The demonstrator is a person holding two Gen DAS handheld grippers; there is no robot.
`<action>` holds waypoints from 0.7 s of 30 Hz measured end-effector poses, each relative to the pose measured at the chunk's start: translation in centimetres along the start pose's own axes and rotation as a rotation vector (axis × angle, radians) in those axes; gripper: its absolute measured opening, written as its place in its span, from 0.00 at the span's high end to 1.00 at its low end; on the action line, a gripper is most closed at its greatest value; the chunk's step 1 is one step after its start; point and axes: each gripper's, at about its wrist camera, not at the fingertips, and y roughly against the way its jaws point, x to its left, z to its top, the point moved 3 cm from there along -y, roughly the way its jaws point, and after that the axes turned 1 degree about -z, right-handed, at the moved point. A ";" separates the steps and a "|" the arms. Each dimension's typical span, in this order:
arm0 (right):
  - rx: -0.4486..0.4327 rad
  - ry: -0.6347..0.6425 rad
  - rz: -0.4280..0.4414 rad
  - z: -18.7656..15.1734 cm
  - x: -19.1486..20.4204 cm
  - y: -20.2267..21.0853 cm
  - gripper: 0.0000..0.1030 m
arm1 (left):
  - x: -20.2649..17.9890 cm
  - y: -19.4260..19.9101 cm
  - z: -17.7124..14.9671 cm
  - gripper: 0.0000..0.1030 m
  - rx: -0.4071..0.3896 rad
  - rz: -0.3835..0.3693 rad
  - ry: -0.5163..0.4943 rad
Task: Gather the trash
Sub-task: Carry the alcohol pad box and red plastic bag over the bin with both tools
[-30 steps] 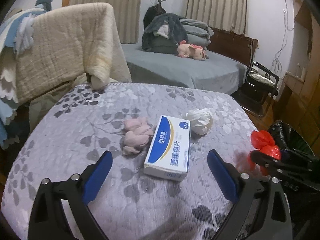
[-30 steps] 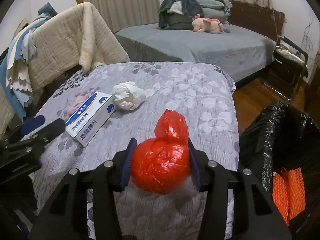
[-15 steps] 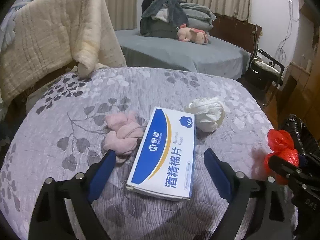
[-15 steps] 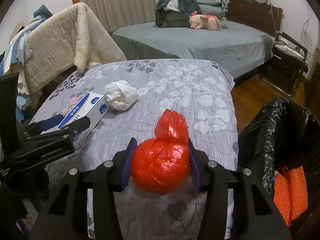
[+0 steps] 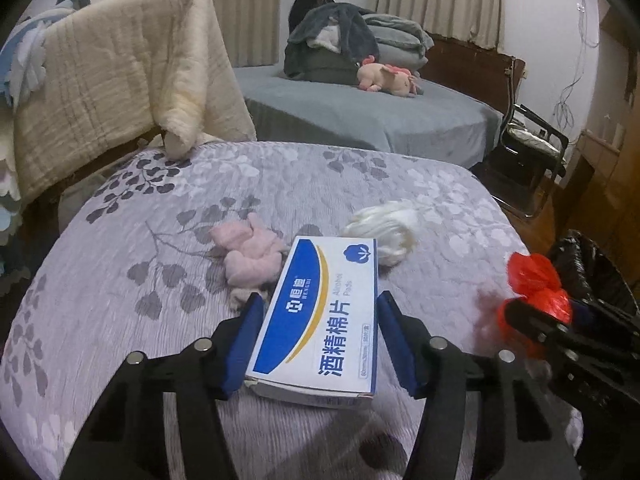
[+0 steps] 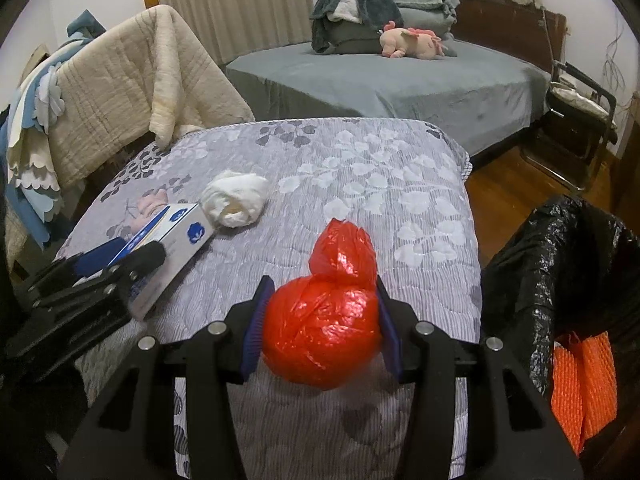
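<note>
Your left gripper (image 5: 320, 344) jaws closing around the box (image 5: 320, 320), right gripper (image 6: 322, 324) clamping red bag (image 6: 324, 328) beside it

Left gripper (image 5: 320, 340) points down and forward, black arms with blue pads, jaws closing on either side of the blue-and-white cardboard box (image 5: 324, 320), pads right at its long sides. Right gripper (image 6: 322, 324) angled down too, blue pads pressed against a knotted red plastic bag bundle (image 6: 324, 320).
</note>
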 end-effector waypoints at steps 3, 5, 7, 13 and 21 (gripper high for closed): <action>0.006 0.004 0.000 -0.1 0.1 0.0 0.55 | -0.5 -0.4 -0.8 0.44 0.034 -0.014 -0.009; 0.003 0.005 -0.002 -0.1 0.0 0.1 0.55 | -0.6 -0.8 -1.0 0.43 0.048 -0.020 -0.011; 0.002 0.004 -0.004 -0.1 -0.1 0.2 0.55 | -0.6 -1.2 -1.0 0.40 0.060 -0.025 -0.007; -0.005 -0.003 -0.009 0.2 -0.5 0.6 0.55 | -0.8 -1.7 -0.9 0.45 0.070 -0.029 -0.007; -0.025 -0.008 0.007 0.9 -0.5 2.1 0.55 | -1.1 1.6 0.1 0.46 0.007 -0.028 -0.007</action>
